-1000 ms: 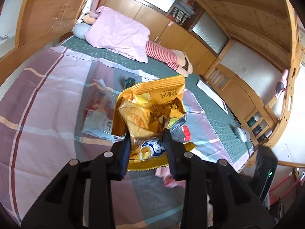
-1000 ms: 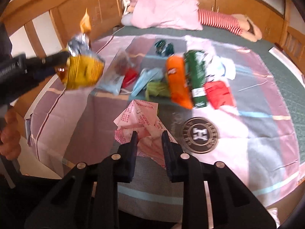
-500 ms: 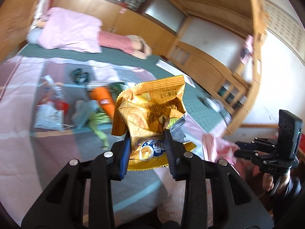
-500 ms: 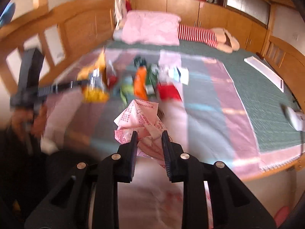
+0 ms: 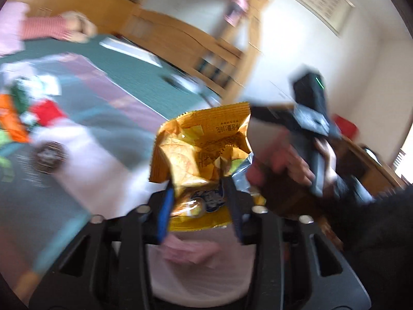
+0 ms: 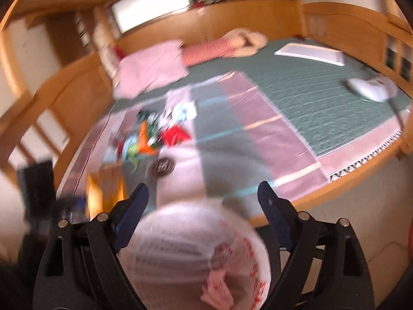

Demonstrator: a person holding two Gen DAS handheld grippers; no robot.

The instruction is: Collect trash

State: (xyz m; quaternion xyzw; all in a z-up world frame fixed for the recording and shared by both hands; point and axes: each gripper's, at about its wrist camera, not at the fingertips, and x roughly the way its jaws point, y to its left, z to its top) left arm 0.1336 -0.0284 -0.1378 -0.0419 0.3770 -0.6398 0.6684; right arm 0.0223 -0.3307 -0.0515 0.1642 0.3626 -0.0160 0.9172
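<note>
The left gripper (image 5: 198,193) has just been opening its jaws, and the yellow snack bag (image 5: 204,155) sits between them, crumpled, its torn top pointing up. Whether the pads press on the bag I cannot tell through the blur. Below it is the white-lined bin (image 5: 198,271) with a pink wrapper (image 5: 191,252) lying inside.

The right gripper (image 6: 204,193) has also just been opening; its jaws stand wide apart with nothing between them. Right under it is the round mouth of the bin (image 6: 165,245), lined with a white bag, and the pink paper wrapper (image 6: 219,289) lies loose inside, apart from the fingers.

From the left camera a hand (image 5: 284,165) shows gripping the black handle of the other tool, close beside the snack bag.

Behind them, on the striped sheet of the bed (image 6: 232,134), the rest of the trash lies in a heap (image 6: 152,139): an orange packet, green and red wrappers, something pale blue, and a round dark lid (image 6: 162,166) nearer the edge. A pink pillow (image 6: 152,69) rests at the far side by the wooden headboard
</note>
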